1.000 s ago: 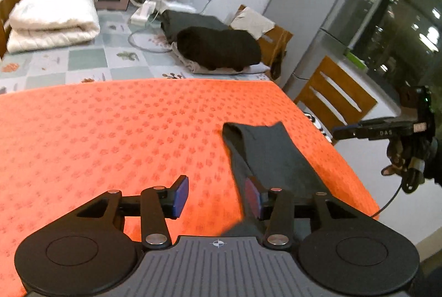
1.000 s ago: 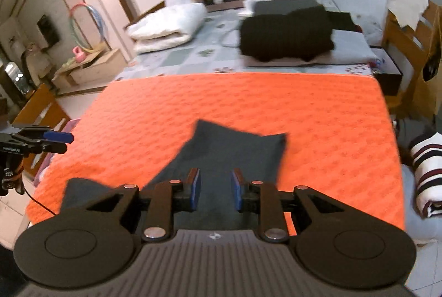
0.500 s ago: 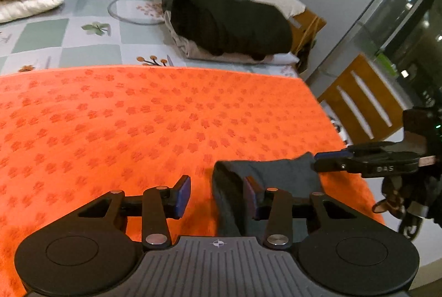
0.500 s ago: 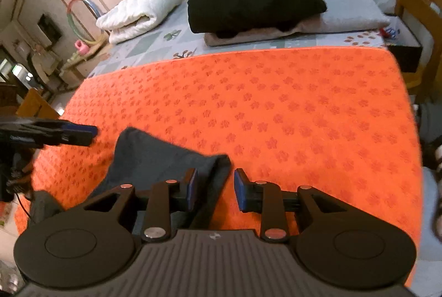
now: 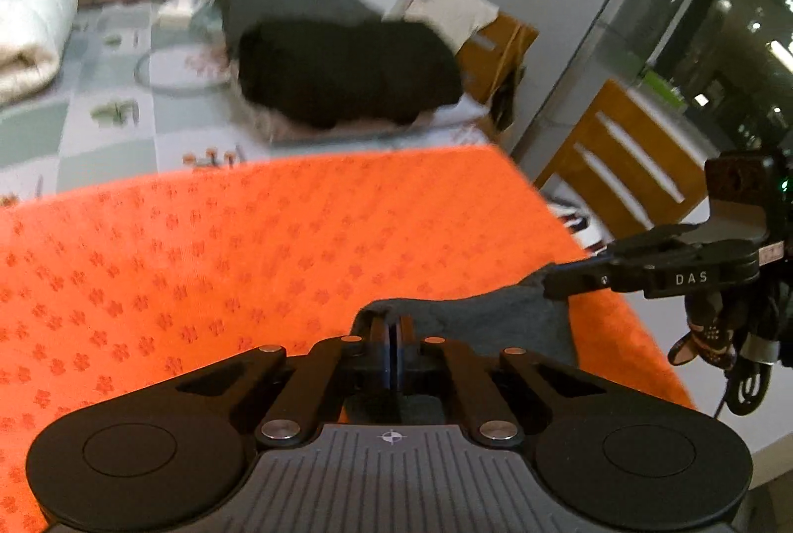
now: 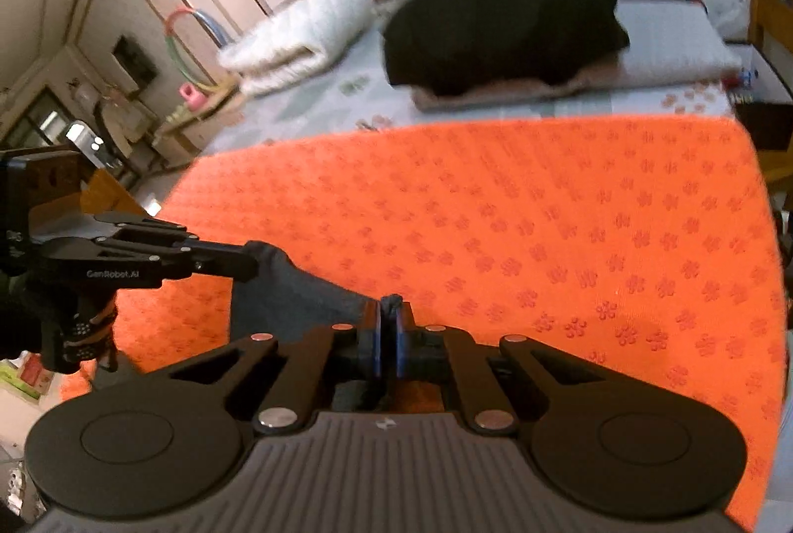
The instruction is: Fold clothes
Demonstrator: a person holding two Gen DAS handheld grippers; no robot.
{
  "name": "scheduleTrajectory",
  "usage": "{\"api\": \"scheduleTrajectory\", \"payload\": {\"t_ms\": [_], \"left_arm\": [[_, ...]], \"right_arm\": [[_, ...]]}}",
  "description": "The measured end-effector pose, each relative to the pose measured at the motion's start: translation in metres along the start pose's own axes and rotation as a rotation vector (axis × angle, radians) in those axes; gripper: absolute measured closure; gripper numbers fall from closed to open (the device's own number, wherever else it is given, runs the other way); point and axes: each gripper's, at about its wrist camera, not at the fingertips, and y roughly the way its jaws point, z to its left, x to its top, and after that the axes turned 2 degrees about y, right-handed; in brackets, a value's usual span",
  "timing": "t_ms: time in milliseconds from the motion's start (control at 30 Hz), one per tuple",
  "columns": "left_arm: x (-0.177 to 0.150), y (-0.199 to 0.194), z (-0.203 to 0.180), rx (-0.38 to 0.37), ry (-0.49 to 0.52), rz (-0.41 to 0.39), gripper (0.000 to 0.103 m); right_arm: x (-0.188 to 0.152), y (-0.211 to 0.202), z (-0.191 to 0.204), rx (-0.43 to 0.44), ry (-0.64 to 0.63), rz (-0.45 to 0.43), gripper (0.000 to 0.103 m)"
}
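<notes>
**Both grippers pinch the grey garment at the mat's near edge**

The garment [image 5: 476,325] is dark grey, soft, matte knit, bunched into a low ridge with one hem stretched taut between the two tools. It lies at 6 o'clock on the mat [image 5: 198,265], a bright orange cloth with a quilted weave and a repeating darker flower print, rounded at its far corners.

The left gripper [image 5: 395,334] has its jaws pressed together on a fold of the garment; they have just been closing. The right gripper [image 6: 388,325] is likewise clamped on a small peak of grey cloth, its jaws also just closed. In the left view the right gripper [image 5: 585,277] comes in from 3 o'clock, biting the hem's other end; in the right view the left gripper [image 6: 233,260] comes in from 9 o'clock.

Beyond the mat the bench [image 5: 89,136] wears a pale checked cover with small plant motifs. On it at 12 o'clock sits a pile [image 5: 347,77] of black folded clothes, with a white quilt [image 6: 297,37] at 11. A slatted wooden chair [image 5: 624,171] stands at 2 o'clock.

A second ago the garment lay flat and long on the mat, and both pairs of jaws stood apart.
</notes>
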Motion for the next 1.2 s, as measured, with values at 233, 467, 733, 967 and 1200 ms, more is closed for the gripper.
{"api": "scheduleTrajectory", "payload": {"t_ms": [233, 467, 733, 967, 1200], "left_arm": [[-0.013, -0.081, -0.045, -0.044, 0.109, -0.094, 0.098], [-0.074, -0.142, -0.102, -0.034, 0.295, -0.117, 0.098], [-0.166, -0.167, -0.128, -0.013, 0.351, -0.095, 0.098], [-0.225, -0.154, -0.126, 0.032, 0.349, -0.023, 0.098], [-0.256, -0.146, -0.112, 0.059, 0.286, 0.039, 0.088]], "right_arm": [[-0.024, -0.070, 0.057, 0.048, -0.102, -0.064, 0.097], [-0.090, -0.128, 0.129, 0.023, -0.227, -0.068, 0.097], [-0.187, -0.145, 0.187, -0.044, -0.332, -0.014, 0.097], [-0.250, -0.120, 0.210, -0.152, -0.469, 0.050, 0.097], [-0.283, -0.084, 0.215, -0.214, -0.536, 0.131, 0.095]]}}
